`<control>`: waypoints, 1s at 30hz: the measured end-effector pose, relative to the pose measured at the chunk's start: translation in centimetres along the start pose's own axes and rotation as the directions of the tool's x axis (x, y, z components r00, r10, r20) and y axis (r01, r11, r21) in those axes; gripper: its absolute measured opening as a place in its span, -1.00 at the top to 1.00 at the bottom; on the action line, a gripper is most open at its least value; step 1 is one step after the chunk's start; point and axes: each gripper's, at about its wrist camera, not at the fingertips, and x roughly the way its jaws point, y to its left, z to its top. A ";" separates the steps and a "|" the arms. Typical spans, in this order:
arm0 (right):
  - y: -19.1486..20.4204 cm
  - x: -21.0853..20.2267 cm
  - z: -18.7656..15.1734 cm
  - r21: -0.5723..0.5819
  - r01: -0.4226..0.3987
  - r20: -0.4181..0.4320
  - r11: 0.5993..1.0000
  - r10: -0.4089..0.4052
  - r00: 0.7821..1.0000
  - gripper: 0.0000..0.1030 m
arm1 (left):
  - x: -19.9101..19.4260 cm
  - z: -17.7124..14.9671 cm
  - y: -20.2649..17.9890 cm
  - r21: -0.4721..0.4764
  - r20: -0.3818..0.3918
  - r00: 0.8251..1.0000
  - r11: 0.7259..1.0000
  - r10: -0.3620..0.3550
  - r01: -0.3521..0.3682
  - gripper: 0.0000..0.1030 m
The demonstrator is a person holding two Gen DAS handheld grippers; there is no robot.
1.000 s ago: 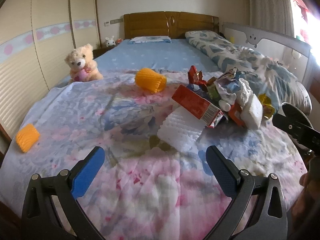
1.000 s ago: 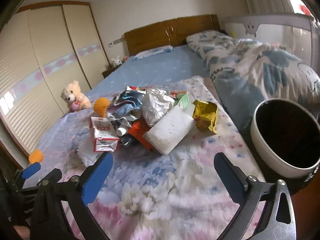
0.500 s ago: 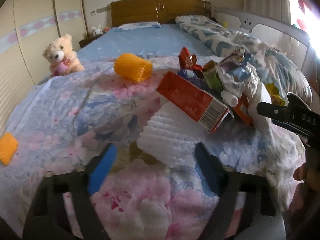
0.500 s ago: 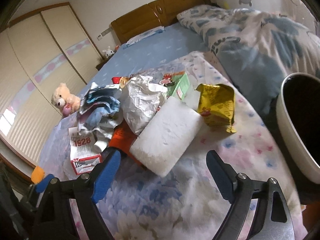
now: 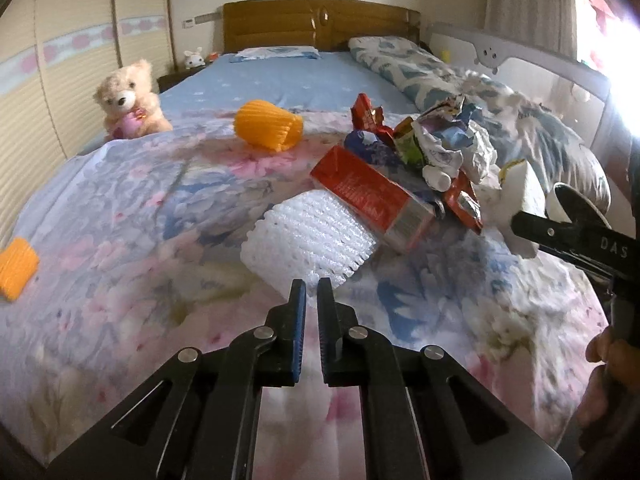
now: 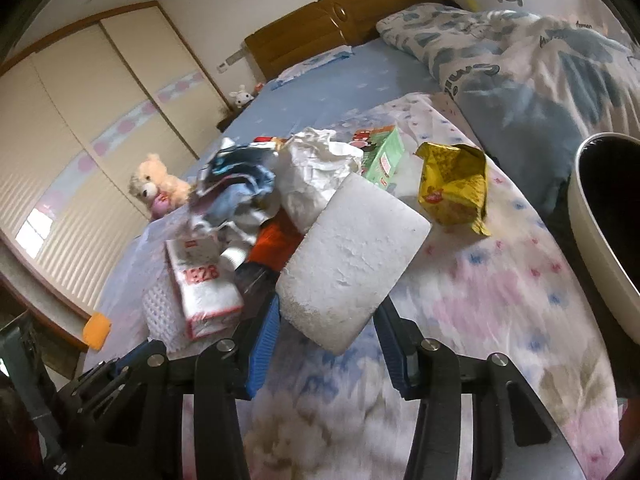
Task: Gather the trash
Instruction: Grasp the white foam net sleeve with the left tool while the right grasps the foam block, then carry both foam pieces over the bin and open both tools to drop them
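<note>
A heap of trash lies on the flowered bedspread: a white foam net (image 5: 310,238), a red carton (image 5: 370,196), crumpled wrappers (image 5: 452,148), a white foam block (image 6: 352,258), a yellow snack bag (image 6: 454,186) and a green box (image 6: 382,160). My left gripper (image 5: 312,292) is shut and empty, just short of the foam net's near edge. My right gripper (image 6: 328,316) is shut on the near end of the foam block. It also shows in the left wrist view (image 5: 568,236) at the right.
A white bin with a dark inside (image 6: 600,224) stands at the bed's right edge. An orange foam net (image 5: 268,126) and a teddy bear (image 5: 128,100) lie farther back; another orange piece (image 5: 16,268) lies at the left edge. A rumpled blue duvet (image 6: 540,64) fills the right side.
My left gripper has moved toward the white foam net and closed. My right gripper has moved forward to the foam block and closed on it.
</note>
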 end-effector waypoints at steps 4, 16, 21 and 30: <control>-0.3 -1.5 -0.7 -0.007 -0.001 0.012 1.000 0.001 1.000 0.06 | -1.4 -0.2 0.3 -0.027 0.014 1.000 0.999 -0.019 0.019 0.90; -2.4 -5.3 -1.9 0.006 0.013 0.046 1.000 -0.014 0.999 0.06 | -2.8 -0.4 -5.2 0.076 0.020 0.993 0.991 -0.116 0.114 0.90; -4.1 -7.0 -1.9 0.027 0.037 0.064 0.999 -0.039 0.997 0.06 | -3.0 0.1 -7.8 0.115 0.022 0.986 0.980 -0.164 0.160 0.91; -7.4 -9.7 -1.9 0.063 0.074 0.099 0.995 -0.080 0.992 0.06 | -3.5 0.9 -12.7 0.202 0.021 0.967 0.949 -0.253 0.243 0.92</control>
